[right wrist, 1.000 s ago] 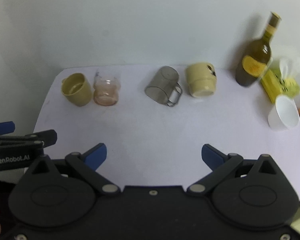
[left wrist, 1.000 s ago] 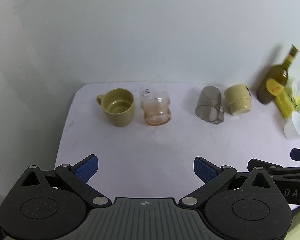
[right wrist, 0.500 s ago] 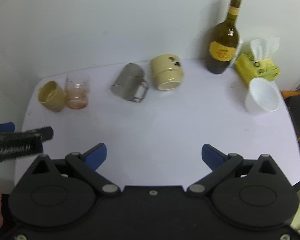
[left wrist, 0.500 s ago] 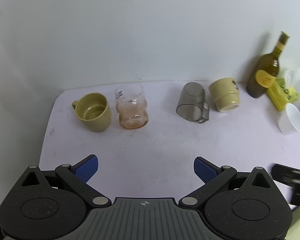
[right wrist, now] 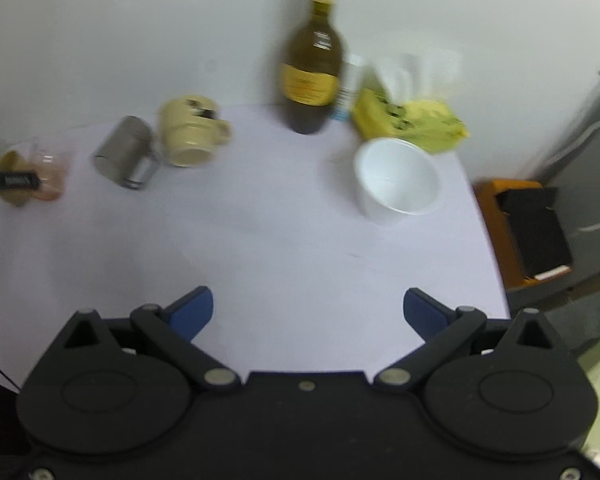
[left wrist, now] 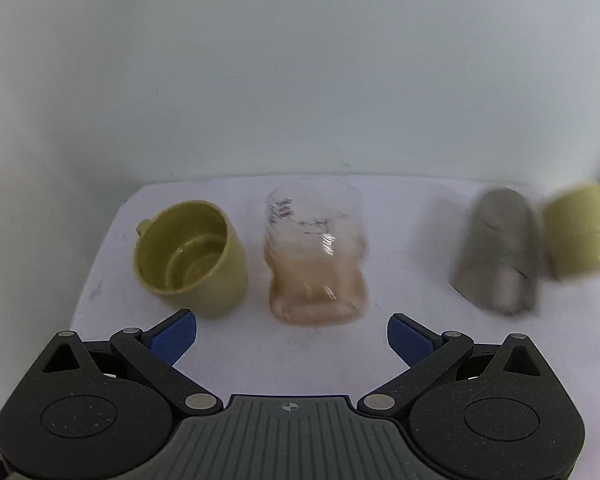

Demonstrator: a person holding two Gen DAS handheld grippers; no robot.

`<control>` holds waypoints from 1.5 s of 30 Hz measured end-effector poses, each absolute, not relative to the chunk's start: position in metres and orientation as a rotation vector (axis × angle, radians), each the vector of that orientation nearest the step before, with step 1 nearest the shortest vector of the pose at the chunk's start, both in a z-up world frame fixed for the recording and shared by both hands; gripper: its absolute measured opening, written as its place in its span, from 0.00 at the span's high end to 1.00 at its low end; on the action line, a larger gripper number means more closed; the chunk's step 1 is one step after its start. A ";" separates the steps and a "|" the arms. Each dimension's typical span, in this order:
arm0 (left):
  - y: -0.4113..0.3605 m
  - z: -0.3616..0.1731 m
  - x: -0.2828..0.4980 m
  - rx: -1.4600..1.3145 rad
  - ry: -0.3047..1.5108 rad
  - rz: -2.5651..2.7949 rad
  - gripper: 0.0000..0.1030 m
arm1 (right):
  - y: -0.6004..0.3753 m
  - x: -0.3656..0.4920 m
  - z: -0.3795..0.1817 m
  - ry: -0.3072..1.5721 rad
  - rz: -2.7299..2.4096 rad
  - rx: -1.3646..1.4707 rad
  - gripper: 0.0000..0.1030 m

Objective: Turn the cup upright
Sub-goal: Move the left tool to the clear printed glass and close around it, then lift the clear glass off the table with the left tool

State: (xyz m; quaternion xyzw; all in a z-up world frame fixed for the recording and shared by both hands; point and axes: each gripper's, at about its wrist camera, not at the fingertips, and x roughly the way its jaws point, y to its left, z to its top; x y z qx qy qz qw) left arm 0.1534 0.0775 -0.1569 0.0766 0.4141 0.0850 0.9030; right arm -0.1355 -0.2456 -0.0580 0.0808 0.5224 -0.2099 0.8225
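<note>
Faintly, dark scribbles mark the glass cup (left wrist: 316, 256); wording unreadable.

Olive-yellow mug (left wrist: 190, 256), pinkish clear glass (left wrist: 316, 260), grey cup (left wrist: 498, 254), cream mug (right wrist: 190, 134), white table (right wrist: 284, 232).

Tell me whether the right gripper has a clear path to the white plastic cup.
Probably yes: the right gripper is open, and only bare white table lies between it and the white plastic cup, ahead and slightly right.
</note>
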 end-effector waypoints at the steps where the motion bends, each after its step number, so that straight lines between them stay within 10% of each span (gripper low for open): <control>1: 0.080 -0.159 0.158 0.131 0.865 0.171 0.00 | -0.253 -0.141 -0.061 1.121 -0.461 0.179 0.00; 15: 0.089 -0.186 0.185 0.078 0.934 0.127 0.13 | -0.225 -0.147 -0.071 1.155 -0.524 0.247 0.00; 21: 0.090 -0.190 0.180 0.116 0.943 0.059 0.34 | -0.193 -0.146 -0.069 1.152 -0.602 0.315 0.01; 45: 0.133 -0.181 0.129 0.097 0.999 0.060 0.34 | -0.131 -0.111 -0.022 1.008 -0.459 0.199 0.00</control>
